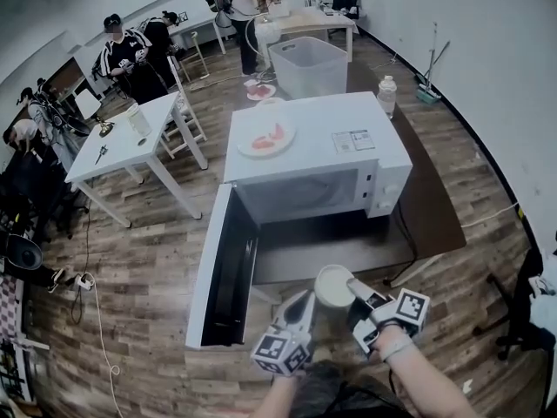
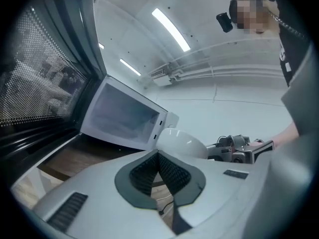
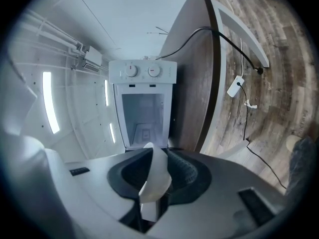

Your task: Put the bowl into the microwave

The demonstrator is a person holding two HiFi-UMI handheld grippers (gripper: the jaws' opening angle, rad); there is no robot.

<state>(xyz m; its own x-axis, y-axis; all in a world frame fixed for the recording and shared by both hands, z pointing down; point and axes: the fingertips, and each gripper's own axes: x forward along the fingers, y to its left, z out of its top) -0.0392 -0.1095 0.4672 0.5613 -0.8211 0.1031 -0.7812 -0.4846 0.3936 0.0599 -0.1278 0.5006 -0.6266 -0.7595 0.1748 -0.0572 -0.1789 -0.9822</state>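
Wood-plank flooring [image 1: 148, 259] runs through a bright workshop where, at far left, several people [image 1: 117, 46] gather beyond a white side table [image 1: 130, 142]. Toward the middle, a white microwave [image 1: 322, 146] sits on a dark brown table [image 1: 435, 198], its door [image 1: 222, 268] swung wide to the left and its cavity facing the near side. A plate [image 1: 265, 138] with red food rests on top of the oven, and a clear plastic bin [image 1: 309, 64] stands on the floor beyond it. Near the bottom of the head view, the left gripper [image 1: 305, 301] is held in front of the open oven, its jaws closed together with nothing between them. Just to its right is the white bowl [image 1: 333, 286], in the air near the table's near edge and outside the microwave, tipped so that its inside faces the camera. The right gripper [image 1: 355, 287] holds the bowl, its jaws clamped on the rim, with one pad inside the bowl and the other outside; its own view shows the thin white wall of the bowl pinched between the pads, and the oven's empty cavity and two control knobs [image 3: 132, 70] straight ahead. At far right on the table, beside the microwave, stands a bottle [image 1: 386, 94]
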